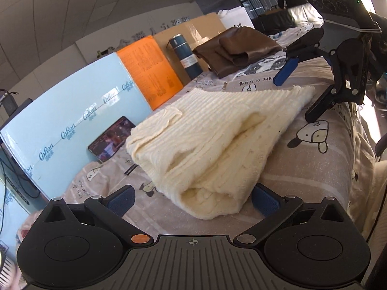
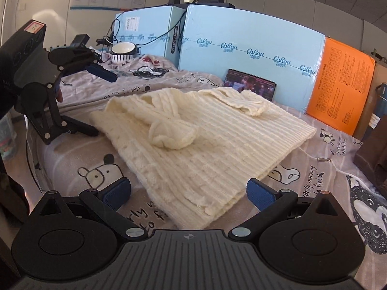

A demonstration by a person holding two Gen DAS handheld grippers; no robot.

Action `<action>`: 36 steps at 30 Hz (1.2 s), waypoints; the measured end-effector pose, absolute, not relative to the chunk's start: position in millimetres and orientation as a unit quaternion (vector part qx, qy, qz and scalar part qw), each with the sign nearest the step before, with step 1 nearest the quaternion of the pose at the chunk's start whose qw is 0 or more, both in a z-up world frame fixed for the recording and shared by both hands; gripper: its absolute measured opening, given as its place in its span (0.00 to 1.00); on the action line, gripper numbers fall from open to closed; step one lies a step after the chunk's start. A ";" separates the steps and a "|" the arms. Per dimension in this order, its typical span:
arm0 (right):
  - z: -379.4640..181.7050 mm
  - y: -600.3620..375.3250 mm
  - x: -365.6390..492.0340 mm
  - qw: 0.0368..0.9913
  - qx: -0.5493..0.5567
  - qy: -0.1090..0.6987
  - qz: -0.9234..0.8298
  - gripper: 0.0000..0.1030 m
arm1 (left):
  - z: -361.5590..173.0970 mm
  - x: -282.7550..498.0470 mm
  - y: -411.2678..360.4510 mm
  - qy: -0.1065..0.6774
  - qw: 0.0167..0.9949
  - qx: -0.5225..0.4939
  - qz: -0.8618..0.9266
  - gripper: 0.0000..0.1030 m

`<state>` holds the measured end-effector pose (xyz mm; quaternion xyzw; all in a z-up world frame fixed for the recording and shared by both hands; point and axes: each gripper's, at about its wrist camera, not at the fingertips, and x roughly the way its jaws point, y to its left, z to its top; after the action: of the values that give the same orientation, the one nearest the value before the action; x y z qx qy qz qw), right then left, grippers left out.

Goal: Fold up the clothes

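Left wrist view: the left tool [image 1: 192,199] stands wide open, its blue pads either side of the rolled near end of a cream knit sweater [image 1: 208,142], gripping nothing. The sweater lies on a surface covered by a cartoon-print sheet [image 1: 314,169], near the sheet's near edge. It is folded over on itself, with a soft fold running down its middle. The right tool [image 1: 297,94] is at the sweater's far right corner, spread wide and holding nothing. Beyond, toward the far edge, a brown garment [image 1: 237,48] lies folded, beside a dark blue flask [image 1: 186,56].

Right wrist view: the right tool [image 2: 188,194] is fully open, its pads flanking the sweater's [image 2: 217,149] near corner with nothing between them. Both sleeves are folded in across the body, one cuff bunched at the centre. The left tool [image 2: 94,101] is at the sweater's far left corner, also open and empty. A tablet [image 2: 249,84] leans against a light blue box [image 2: 254,36] at the far edge.

Judgement: the sweater is part folded, sleeves in. Both tools are placed as for taking opposite ends, or as having just let go. A further fold would require pinching both layers at the corners and carrying them evenly, since the loose knit is likely to sag.
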<state>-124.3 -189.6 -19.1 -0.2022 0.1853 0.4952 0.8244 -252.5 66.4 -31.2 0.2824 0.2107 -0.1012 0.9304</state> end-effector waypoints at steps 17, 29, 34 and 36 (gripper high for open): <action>-28.7 -185.6 -120.9 0.866 -0.182 0.133 0.446 0.96 | -37.5 -261.7 41.2 0.121 0.912 0.385 -0.072 0.86; -28.3 -200.2 -140.0 0.850 -0.197 0.097 0.478 0.25 | -39.6 -260.4 29.8 0.113 0.912 0.385 -0.084 0.20; -19.8 -200.3 -136.3 0.866 -0.177 0.049 0.465 0.18 | -32.4 -247.7 28.4 0.070 0.911 0.405 -0.047 0.19; -12.4 -197.4 -134.8 0.872 -0.181 0.020 0.455 0.17 | -27.7 -238.6 28.9 0.052 0.907 0.416 -0.032 0.19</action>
<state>-134.8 -197.4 -12.4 -0.1815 0.0200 0.4547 0.8717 -238.6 28.9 -27.7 0.4164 0.0516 -0.0325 0.9071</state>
